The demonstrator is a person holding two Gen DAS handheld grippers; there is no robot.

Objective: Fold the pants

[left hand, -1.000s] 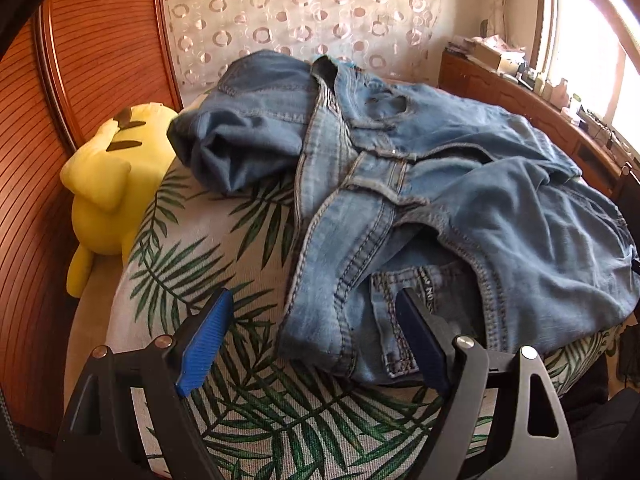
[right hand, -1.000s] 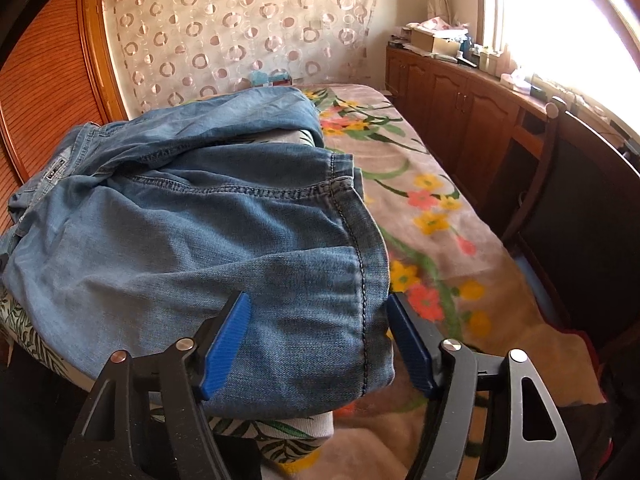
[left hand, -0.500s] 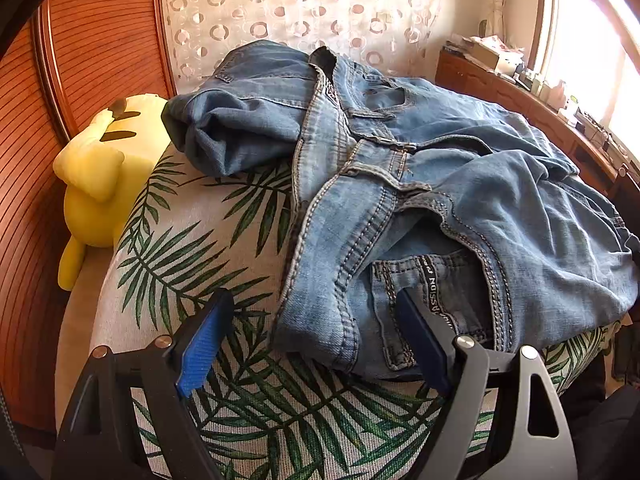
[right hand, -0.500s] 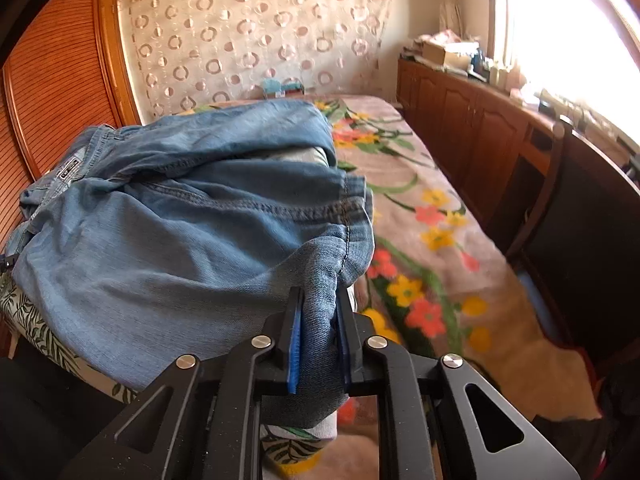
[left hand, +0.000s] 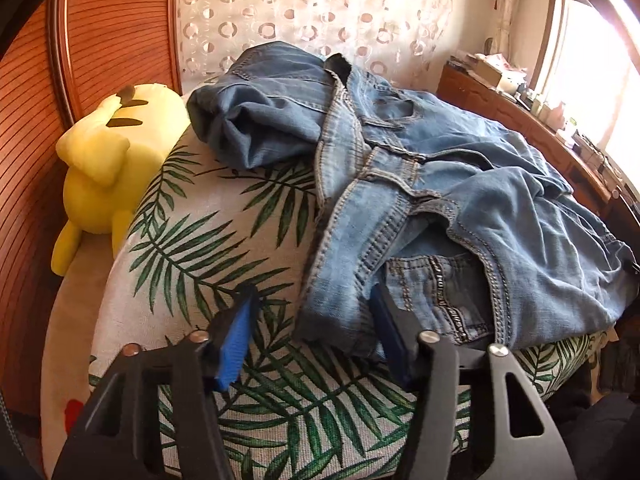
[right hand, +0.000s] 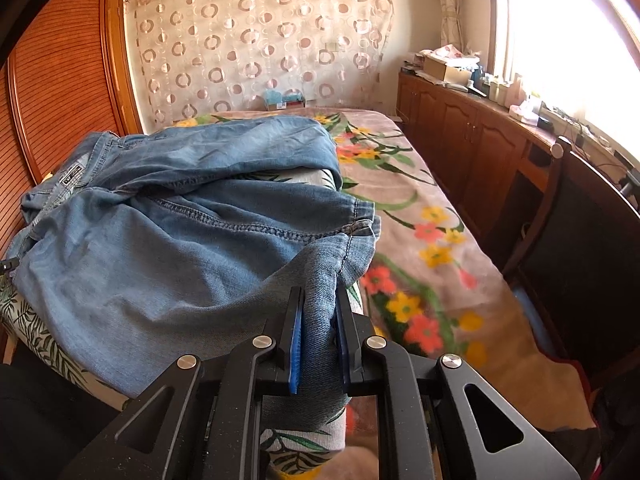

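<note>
Blue denim pants lie crumpled on a palm-leaf print cushion. My left gripper is open, its jaws either side of the near waistband corner, the right finger tucked under the denim. In the right wrist view the pants spread over the cushion, and my right gripper is shut on the hem corner of a pant leg, which rises a little off the pile.
A yellow plush toy lies left of the cushion by a wooden slatted wall. A floral bedspread lies to the right. Wooden cabinets with clutter run under the window. A dark chair stands at right.
My right gripper closed on the pant-leg hem and has lifted it slightly. My left gripper moved forward onto the waistband corner and its jaws have narrowed around it.
</note>
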